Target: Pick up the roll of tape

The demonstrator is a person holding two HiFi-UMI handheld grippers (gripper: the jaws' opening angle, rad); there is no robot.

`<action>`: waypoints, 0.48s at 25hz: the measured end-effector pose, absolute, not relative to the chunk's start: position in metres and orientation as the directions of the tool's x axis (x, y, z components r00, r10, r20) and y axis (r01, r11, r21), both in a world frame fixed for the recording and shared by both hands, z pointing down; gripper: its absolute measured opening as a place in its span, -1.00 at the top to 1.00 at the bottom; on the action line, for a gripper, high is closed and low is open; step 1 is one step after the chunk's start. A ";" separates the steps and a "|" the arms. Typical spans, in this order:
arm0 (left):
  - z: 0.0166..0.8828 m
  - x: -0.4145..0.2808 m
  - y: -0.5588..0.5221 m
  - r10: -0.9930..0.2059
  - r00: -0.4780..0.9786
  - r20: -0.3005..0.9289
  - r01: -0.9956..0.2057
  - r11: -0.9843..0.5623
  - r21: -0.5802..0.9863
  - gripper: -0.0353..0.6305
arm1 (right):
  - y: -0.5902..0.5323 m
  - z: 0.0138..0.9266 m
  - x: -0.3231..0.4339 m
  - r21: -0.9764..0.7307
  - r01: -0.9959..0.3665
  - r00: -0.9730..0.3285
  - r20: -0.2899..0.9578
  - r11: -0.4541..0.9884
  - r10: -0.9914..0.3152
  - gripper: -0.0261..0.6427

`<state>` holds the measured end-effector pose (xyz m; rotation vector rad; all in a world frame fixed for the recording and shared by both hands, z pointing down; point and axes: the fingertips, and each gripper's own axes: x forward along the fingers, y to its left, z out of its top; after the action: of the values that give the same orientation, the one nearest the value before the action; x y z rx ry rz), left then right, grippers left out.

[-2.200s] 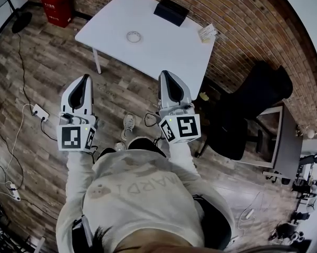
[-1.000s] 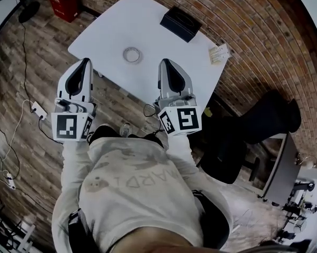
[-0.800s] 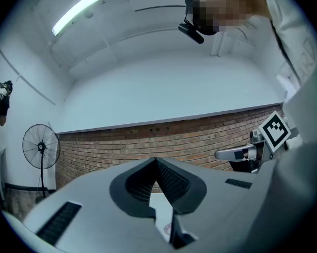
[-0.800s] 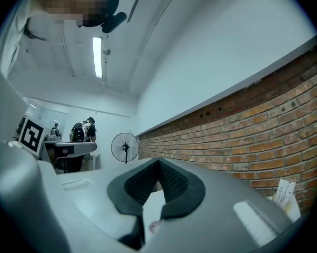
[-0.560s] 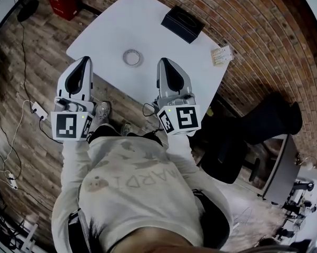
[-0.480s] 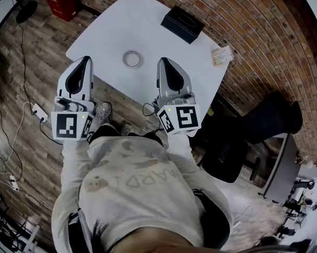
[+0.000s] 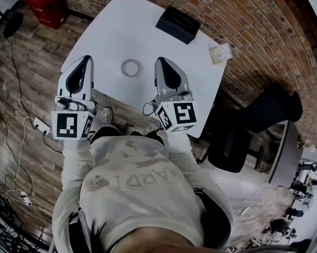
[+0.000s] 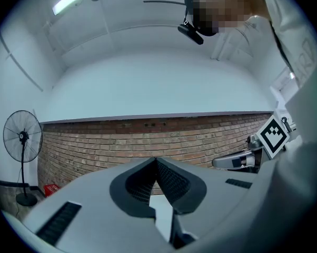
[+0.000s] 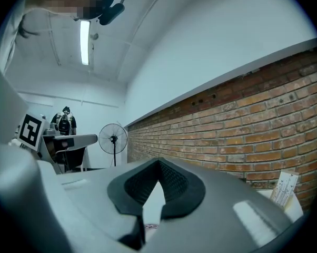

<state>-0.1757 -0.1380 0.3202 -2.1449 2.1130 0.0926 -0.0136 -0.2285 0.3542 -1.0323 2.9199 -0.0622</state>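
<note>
tape: a small, thin, pale ring-shaped roll of tape (image 7: 130, 67) is seen lying flat on the white rectangular desk (image 7: 114, 33), near its front edge. It is between the two tong tips and apart from both.
left tongs: the left tongs (image 7: 86, 59) are closed tip to tip; nothing is held.
right tongs: the right tongs (image 7: 159, 61) are closed likewise and empty, carried roughly level over the desk edge.
risk 1: if neither pair is opened before the reach, the roll is likely to be shoved across the smooth desk, not gripped.
risk 2: the roll is low and flat, so a level approach is likely to pass over it or clip only the rim, and it may be flicked away.
change: against the earliest frame, the desk is seen much nearer. The roll was then well ahead of the tips and is now level with them. Both tongs are unchanged, closed.
</note>
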 end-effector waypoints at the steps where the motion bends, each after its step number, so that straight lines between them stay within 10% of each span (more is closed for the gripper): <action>1: 0.321 -0.179 -0.144 -0.991 0.029 -0.131 -0.999 -0.023 -0.048 0.88 | -0.233 0.357 -0.017 -0.056 -0.634 -0.772 -0.017 0.771 -0.636 0.89; 12: 0.337 -0.215 -0.196 -0.985 0.139 -0.097 -0.990 -0.137 -0.028 0.88 | -0.272 0.413 -0.058 -0.102 -0.703 -0.708 0.194 0.704 -0.679 0.89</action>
<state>-0.2149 -0.1963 0.3372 -2.3049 2.0055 0.0846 -0.0578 -0.2719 0.4127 -1.2363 3.0293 -0.2777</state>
